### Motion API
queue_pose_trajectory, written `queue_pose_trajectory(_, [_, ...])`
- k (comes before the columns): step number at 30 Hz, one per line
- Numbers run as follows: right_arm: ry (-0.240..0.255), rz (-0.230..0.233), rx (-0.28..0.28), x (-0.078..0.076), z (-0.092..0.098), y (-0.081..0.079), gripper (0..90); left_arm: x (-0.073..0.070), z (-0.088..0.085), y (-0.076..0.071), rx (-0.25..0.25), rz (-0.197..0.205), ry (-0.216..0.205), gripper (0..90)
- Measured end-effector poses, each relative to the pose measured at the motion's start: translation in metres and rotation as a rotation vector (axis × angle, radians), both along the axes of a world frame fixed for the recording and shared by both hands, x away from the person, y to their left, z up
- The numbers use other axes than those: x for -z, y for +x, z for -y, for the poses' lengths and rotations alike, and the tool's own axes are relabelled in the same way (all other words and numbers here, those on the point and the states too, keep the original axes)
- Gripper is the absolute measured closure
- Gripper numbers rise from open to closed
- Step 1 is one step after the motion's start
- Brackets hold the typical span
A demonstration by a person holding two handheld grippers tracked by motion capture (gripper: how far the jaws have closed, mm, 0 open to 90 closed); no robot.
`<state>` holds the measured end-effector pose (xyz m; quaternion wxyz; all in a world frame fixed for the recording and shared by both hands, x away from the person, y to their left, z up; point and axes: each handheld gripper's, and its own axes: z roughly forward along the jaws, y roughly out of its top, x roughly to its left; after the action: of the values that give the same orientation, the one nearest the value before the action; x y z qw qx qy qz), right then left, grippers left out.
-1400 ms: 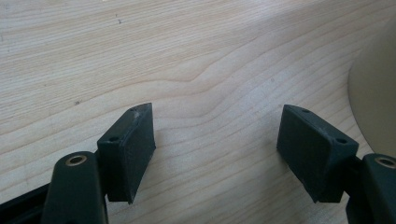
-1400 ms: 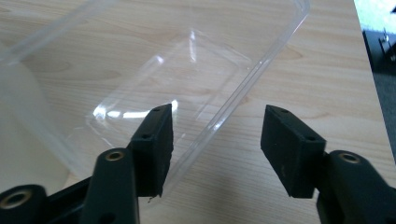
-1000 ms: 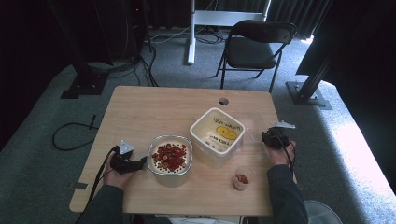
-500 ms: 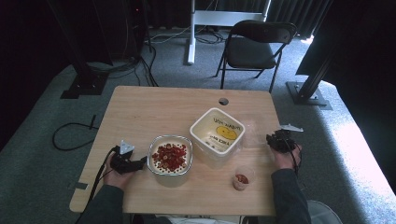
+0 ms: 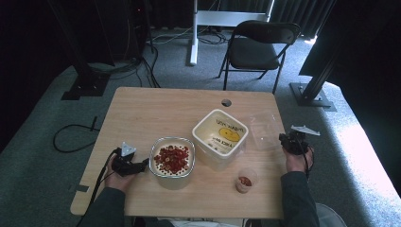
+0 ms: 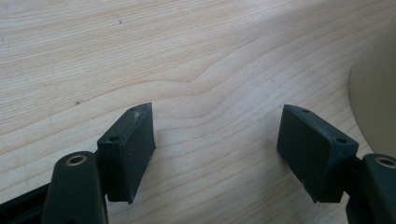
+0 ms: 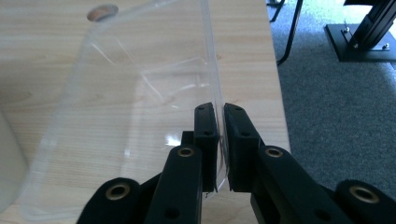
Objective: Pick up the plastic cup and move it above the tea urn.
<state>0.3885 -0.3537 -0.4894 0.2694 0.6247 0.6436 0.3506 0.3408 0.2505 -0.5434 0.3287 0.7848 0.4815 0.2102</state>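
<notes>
My right gripper [image 5: 287, 140] [image 7: 220, 116] is shut on the edge of a clear plastic lid [image 5: 264, 131] [image 7: 135, 102], held over the table's right side beside a white square container [image 5: 220, 135] with a yellow label inside. My left gripper [image 5: 140, 166] [image 6: 217, 135] rests open on the wood, nothing between its jaws, just left of a white bowl [image 5: 171, 161] of red and pale pieces. That bowl's rim [image 6: 373, 93] curves in at the right of the left gripper view.
A small clear cup [image 5: 246, 180] with red pieces stands near the front edge. The wooden table [image 5: 156, 113] has a cable hole [image 5: 226, 102] at the back. A black folding chair [image 5: 257, 49] stands behind. The table's right edge lies close to my right gripper.
My right gripper has drawn the clear lid rightward, away from the white container toward the table's right edge. The left gripper has stayed put.
</notes>
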Motion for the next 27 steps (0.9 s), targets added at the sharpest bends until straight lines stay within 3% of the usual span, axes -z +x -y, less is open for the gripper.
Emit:
queue_pose_trajectory(6, [-0.014, 0.041, -0.008, -0.019, 0.004, -0.007, 85.9, 0.000, 0.000, 0.000, 0.000, 0.000, 0.000, 28.4])
queue_pose_trajectory(15, [-0.011, 0.077, -0.019, -0.035, 0.007, -0.014, 86.1, 0.000, 0.000, 0.000, 0.000, 0.000, -0.001, 28.3])
queue_pose_trajectory(27, [-0.011, 0.142, -0.060, -0.072, 0.008, -0.026, 86.2, 0.000, 0.000, 0.000, 0.000, 0.001, -0.001, 28.4])
